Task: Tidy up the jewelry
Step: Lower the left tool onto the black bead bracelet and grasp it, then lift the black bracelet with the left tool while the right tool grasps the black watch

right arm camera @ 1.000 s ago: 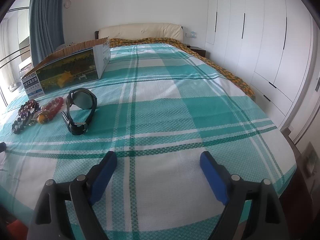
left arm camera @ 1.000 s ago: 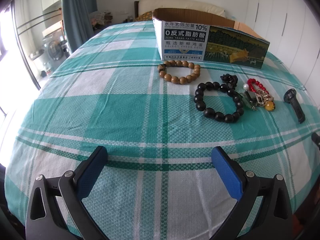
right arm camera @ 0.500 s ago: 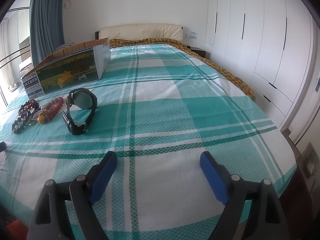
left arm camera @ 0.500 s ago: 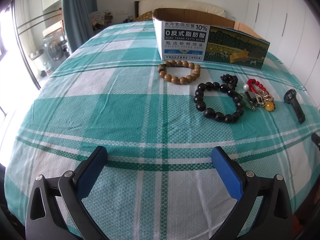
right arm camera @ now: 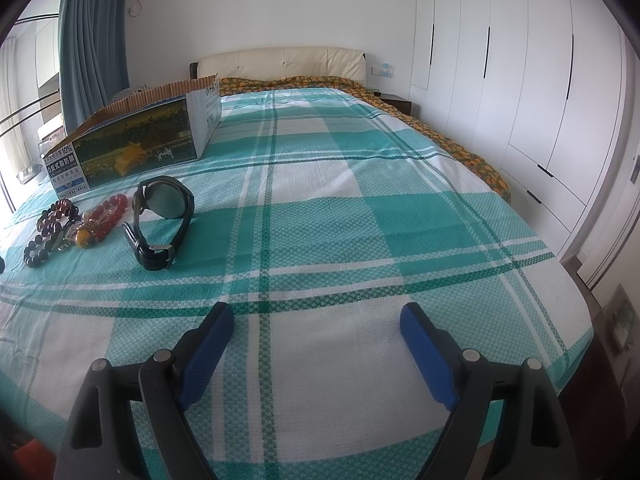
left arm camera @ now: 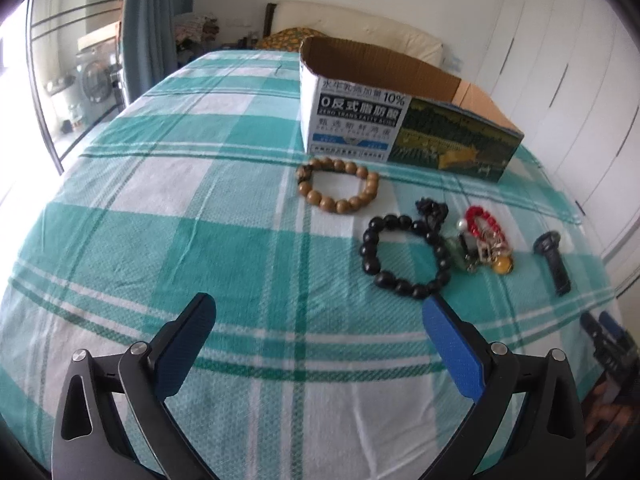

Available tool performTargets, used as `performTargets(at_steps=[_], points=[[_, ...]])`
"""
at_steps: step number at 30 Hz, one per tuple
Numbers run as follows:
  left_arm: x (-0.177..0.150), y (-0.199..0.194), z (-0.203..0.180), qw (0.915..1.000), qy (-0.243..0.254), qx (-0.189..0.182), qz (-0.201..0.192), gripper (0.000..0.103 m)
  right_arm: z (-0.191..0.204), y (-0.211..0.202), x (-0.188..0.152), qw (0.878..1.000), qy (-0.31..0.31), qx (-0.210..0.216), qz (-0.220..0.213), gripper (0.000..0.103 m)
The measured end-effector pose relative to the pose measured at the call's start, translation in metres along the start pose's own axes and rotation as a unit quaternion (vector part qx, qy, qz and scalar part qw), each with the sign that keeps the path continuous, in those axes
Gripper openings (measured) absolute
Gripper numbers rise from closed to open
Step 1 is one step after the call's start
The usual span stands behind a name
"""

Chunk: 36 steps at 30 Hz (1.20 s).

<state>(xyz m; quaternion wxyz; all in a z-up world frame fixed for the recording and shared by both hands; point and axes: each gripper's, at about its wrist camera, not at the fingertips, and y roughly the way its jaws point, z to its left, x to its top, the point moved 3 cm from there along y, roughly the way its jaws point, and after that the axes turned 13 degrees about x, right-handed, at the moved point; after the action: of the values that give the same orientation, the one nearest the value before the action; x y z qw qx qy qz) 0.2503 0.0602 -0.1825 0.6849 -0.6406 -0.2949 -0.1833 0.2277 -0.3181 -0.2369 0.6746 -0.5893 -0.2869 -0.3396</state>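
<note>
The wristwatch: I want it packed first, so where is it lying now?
The wristwatch lies on the plaid bedspread at the left of the right wrist view, just right of the red bead bracelet and in front of the cardboard box.

Left gripper (left arm camera: pixel 318 314) hangs wide open and empty above a green plaid bedspread (left arm camera: pixel 200 240), where a tan bracelet (left arm camera: pixel 338 186), black bracelet (left arm camera: pixel 404 256), red beads (left arm camera: pixel 484 222) and watch (left arm camera: pixel 554 258) lie before an open cardboard box (left arm camera: pixel 404 120).

On the bed (left arm camera: pixel 160 240), the bracelets (left arm camera: pixel 404 254) lie before the box (left arm camera: pixel 400 128); the watch (left arm camera: pixel 554 256) lies right of them, maybe not touching.
</note>
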Motion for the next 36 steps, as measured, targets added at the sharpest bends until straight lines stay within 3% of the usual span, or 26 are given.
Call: performTargets(at_steps=[5,10,13,15,16,18,20,23,28,32,36], points=[[0.024,0.026,-0.021,0.999,0.019,0.033,0.025,0.102,0.0,0.0,0.0,1.0,0.0,0.0,0.001,0.087],[0.019,0.048,-0.04,0.9941,0.064,0.074,0.046,0.098,-0.001,0.0,0.001,1.0,-0.001,0.002,0.005,0.087],[0.014,0.044,-0.038,0.9951,0.06,0.071,0.035,0.093,-0.001,0.0,0.001,1.0,-0.003,0.006,0.007,0.087],[0.011,0.04,-0.034,0.9955,0.057,0.071,0.026,0.083,-0.001,0.0,0.002,1.0,-0.003,0.008,0.013,0.087],[0.01,0.037,-0.033,0.9956,0.059,0.069,0.021,0.073,-0.001,0.0,0.003,1.0,-0.003,0.009,0.018,0.087],[0.008,0.032,-0.032,0.9959,0.068,0.057,0.015,0.05,-0.001,0.0,0.006,0.999,0.001,0.01,0.031,0.087],[0.008,0.03,-0.035,0.9957,0.079,0.047,0.011,0.019,0.003,-0.002,0.009,0.999,0.011,0.033,0.03,0.087],[0.004,0.027,-0.04,0.9956,0.084,0.041,0.007,0.011,0.018,-0.005,0.018,0.994,0.018,0.106,0.018,0.087],[0.003,0.025,-0.034,0.9972,0.068,0.027,0.013,0.011,0.048,0.02,0.042,0.977,0.034,0.203,0.051,0.087],[0.001,0.024,-0.027,0.998,0.057,0.02,0.017,0.011,0.065,0.053,0.06,0.972,0.043,0.216,0.078,0.087],[-0.003,0.021,-0.025,0.9982,0.056,0.019,0.015,0.011,0.07,0.075,0.068,0.976,0.046,0.195,0.083,0.082]])
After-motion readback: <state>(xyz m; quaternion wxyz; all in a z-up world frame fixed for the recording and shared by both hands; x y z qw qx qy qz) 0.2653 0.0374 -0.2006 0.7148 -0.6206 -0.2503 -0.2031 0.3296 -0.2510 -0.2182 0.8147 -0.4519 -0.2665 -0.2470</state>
